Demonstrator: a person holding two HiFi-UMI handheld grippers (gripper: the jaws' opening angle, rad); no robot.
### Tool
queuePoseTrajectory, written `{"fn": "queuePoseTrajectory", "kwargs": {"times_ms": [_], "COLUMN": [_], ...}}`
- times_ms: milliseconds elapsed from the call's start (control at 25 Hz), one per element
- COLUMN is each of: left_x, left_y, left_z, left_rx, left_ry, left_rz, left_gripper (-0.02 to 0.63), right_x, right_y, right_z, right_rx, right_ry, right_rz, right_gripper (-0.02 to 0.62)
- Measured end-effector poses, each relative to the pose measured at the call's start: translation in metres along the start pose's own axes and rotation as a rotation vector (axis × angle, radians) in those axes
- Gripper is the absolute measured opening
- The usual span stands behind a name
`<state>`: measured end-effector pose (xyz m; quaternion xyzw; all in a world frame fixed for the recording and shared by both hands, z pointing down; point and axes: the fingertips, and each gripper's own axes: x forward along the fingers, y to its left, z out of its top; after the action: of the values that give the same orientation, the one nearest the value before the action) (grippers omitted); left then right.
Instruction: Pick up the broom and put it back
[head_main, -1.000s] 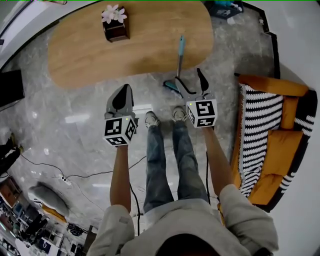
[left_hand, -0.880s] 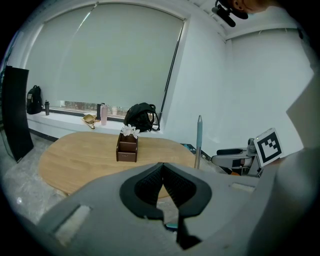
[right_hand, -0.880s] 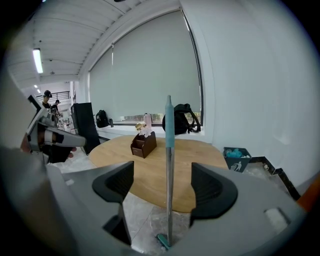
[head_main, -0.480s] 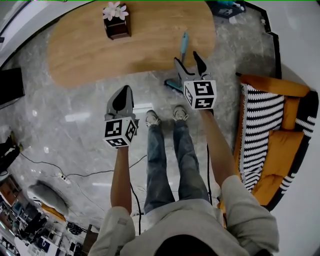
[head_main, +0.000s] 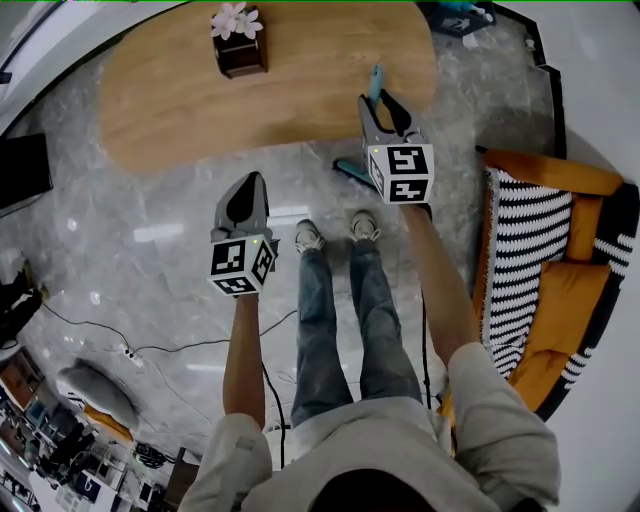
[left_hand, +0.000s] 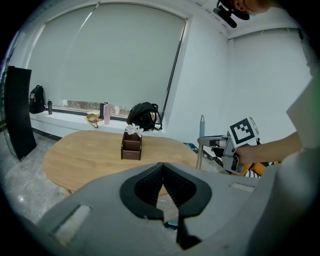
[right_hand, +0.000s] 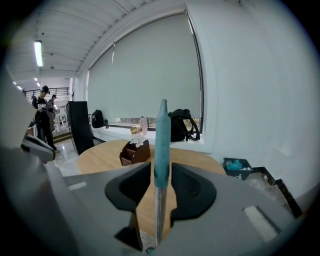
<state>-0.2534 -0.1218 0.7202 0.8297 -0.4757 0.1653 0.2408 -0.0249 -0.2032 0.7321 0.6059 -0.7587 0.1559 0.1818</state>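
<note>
I find the broom standing upright against the counter's near right edge, its brush head on the floor just beside that edge. The right gripper has just been closing, and its fingers now clamp the teal handle grip. The left gripper hangs off the counter's near edge, fingers together and empty. Open floor runs along the counter's near side. A sofa stands well apart from its right end. In the head view the right gripper's marker cube hides most of the handle and part of the brush head.
</note>
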Motion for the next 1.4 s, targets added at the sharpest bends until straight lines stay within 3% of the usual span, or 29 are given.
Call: {"fn": "queuePoseTrajectory", "kwargs": {"times_ms": [200, 480, 960, 1400], "left_x": [-0.001, 0.0, 0.004, -0.006], "left_y": [-0.001, -0.004, -0.018, -0.028], "left_z": [0.001, 0.003, 0.012, 0.047], "left_rx": [0.004, 0.007, 0.024, 0.037], "left_ry": [0.001, 0.0, -0.013, -0.056], "left_rz": [-0.002, -0.009, -0.017, 0.006], "left_gripper": [0.005, 0.005, 0.005, 0.005], "right_x": [0.003, -0.009, -0.087, -0.12], "right_y": [-0.001, 0.0, 0.009, 0.007], "right_z": [0.003, 0.004, -0.002, -0.009], "right_rx": [-0.005, -0.006, -0.03, -0.036], "right_ry": [0.006, -0.005, -0.056, -0.008], "right_rz": [-0.002, 0.007, 0.004, 0.027], "right_gripper": [0.094, 0.091, 0.086, 0.086]}}
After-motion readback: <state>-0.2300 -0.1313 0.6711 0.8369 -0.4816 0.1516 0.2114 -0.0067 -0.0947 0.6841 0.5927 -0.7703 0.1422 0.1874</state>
